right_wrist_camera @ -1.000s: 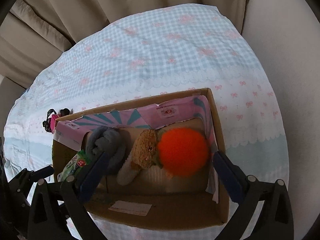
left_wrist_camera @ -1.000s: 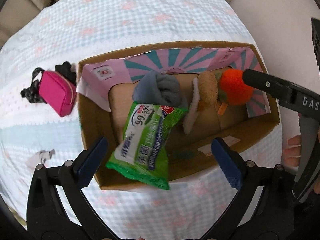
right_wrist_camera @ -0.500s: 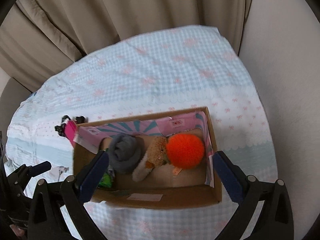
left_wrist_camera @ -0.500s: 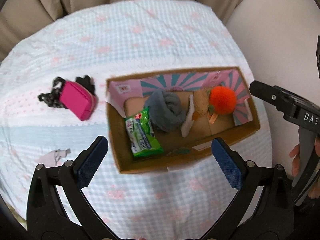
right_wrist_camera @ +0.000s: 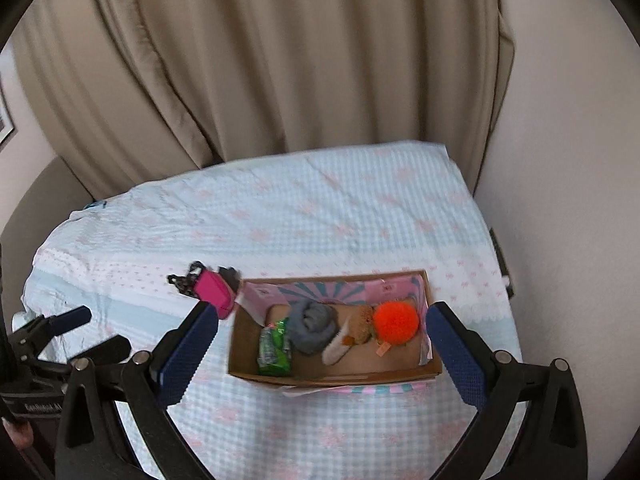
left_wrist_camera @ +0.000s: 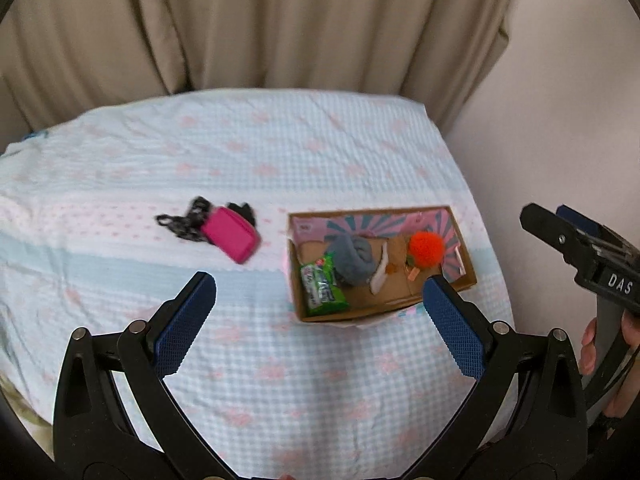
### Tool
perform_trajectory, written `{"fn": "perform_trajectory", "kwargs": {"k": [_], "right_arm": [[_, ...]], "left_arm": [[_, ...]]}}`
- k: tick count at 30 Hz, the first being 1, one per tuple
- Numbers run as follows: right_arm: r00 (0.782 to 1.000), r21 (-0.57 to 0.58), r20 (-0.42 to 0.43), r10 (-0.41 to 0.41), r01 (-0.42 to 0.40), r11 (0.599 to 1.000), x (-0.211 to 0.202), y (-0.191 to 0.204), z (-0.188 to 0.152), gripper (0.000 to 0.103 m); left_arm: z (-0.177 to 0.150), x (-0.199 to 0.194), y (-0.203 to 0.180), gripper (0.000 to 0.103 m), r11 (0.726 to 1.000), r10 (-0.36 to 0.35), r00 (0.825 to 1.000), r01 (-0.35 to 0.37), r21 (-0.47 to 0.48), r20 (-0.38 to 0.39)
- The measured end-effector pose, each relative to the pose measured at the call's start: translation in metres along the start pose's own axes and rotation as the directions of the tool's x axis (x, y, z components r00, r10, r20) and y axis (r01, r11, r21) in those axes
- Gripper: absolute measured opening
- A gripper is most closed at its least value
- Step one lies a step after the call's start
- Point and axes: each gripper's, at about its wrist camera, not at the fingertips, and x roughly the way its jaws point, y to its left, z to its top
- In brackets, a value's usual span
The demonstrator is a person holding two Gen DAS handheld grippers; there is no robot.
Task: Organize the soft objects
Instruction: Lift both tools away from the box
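One pouch left outside the box

Both tongs, left and right, hang open and empty above the bed. The pink pouch lies beside the box's left end, long axis slanting toward it, nearer the left tongs.

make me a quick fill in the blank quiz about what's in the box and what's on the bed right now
1. The fluffy ball in the cardboard box is ____ in colour.
2. The pink pouch lies ____ the box, on the bedspread.
3. The green wipes pack lies next to the ____ rolled cloth.
4. The left tool holds ____.

Missing words: orange; outside; grey; nothing
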Motion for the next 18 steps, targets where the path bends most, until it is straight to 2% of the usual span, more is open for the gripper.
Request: {"fn": "perform_trajectory", "kwargs": {"k": [10,18], "right_arm": [[0.993,-0.055,0.118,-0.002,0.009,0.998,-0.070,0.084,-0.021,0.103],[0.984,-0.008,0.174,-0.045,0.047,0.999,-0.091,0.148,-0.037,0.103]], "left_arm": [[-0.028,-0.096,0.074,0.103,0.998,0.034,0.991,-0.026,-0.061,0.130],[-0.046,-0.139,0.153,0.103,0.999,0.027,0.983,-0.022,-0.028,0.184]]}}
